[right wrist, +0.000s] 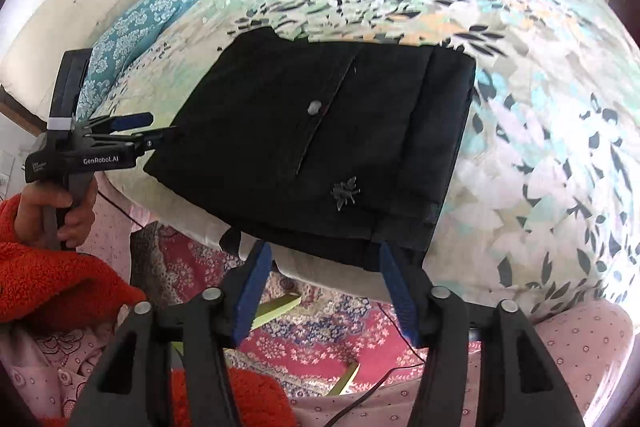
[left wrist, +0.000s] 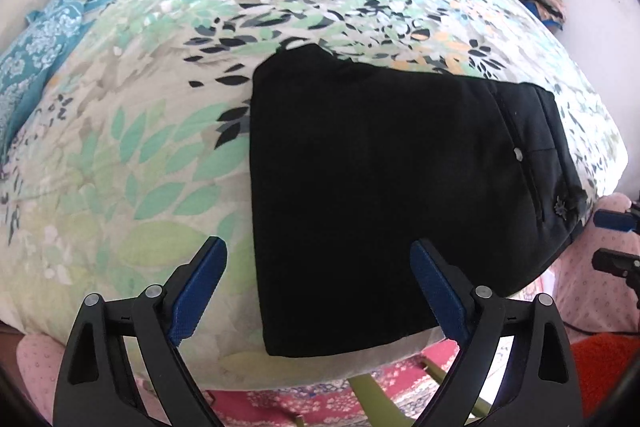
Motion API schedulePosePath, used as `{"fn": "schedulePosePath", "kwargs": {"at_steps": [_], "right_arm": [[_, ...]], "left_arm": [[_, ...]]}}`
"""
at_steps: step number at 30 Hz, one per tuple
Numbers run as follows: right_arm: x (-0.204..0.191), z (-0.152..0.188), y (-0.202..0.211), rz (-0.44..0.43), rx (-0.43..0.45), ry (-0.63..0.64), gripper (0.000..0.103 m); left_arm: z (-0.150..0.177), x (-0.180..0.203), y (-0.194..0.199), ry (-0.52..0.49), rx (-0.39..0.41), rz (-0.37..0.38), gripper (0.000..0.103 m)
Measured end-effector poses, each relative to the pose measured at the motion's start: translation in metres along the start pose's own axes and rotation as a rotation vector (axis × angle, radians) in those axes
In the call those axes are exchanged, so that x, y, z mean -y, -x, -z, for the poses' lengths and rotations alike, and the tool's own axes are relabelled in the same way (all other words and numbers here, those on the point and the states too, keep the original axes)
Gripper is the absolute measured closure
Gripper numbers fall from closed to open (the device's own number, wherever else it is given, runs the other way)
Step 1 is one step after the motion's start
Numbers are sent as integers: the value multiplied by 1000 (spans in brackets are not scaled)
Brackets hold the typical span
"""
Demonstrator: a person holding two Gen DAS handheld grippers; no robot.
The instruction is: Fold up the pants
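Both claws, left [left wrist: 318,279] & right [right wrist: 322,281], wide open, empty; folded pants [left wrist: 372,187] overhang bed [left wrist: 120,147] edge, may slide off.

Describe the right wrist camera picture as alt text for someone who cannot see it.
Black pants, folded into a compact rectangle, lie near the edge of a bed with a leaf-print cover. The right gripper hovers open just short of their near edge, holding nothing. At far left, a hand in an orange sleeve holds the left gripper beside the pants.
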State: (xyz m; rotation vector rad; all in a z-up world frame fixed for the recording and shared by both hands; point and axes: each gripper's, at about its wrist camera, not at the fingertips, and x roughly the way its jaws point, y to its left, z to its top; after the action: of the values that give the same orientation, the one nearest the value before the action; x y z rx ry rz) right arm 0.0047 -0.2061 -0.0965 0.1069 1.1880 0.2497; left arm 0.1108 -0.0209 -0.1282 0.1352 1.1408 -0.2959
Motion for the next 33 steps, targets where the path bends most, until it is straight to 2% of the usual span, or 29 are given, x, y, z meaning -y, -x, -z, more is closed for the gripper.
{"fn": "schedulePosePath", "kwargs": {"at_steps": [4,11,25,27,30,33], "right_arm": [[-3,-3,11,49,67,-1,36],[-23,-13,27,139,163,34,28],[-28,-9,23,155,164,42,28],[-28,-8,23,156,166,40,27],[-28,-8,22,159,163,34,20],[-29,-8,21,164,161,37,20]], "left_arm": [[-7,2,13,-31,42,-83,9],[-4,8,28,-69,82,-134,9],[-4,20,44,-100,134,-168,7],[-4,21,45,-106,140,-181,6],[-2,20,45,-106,147,-211,5],[-1,18,46,-103,154,-240,4]]}}
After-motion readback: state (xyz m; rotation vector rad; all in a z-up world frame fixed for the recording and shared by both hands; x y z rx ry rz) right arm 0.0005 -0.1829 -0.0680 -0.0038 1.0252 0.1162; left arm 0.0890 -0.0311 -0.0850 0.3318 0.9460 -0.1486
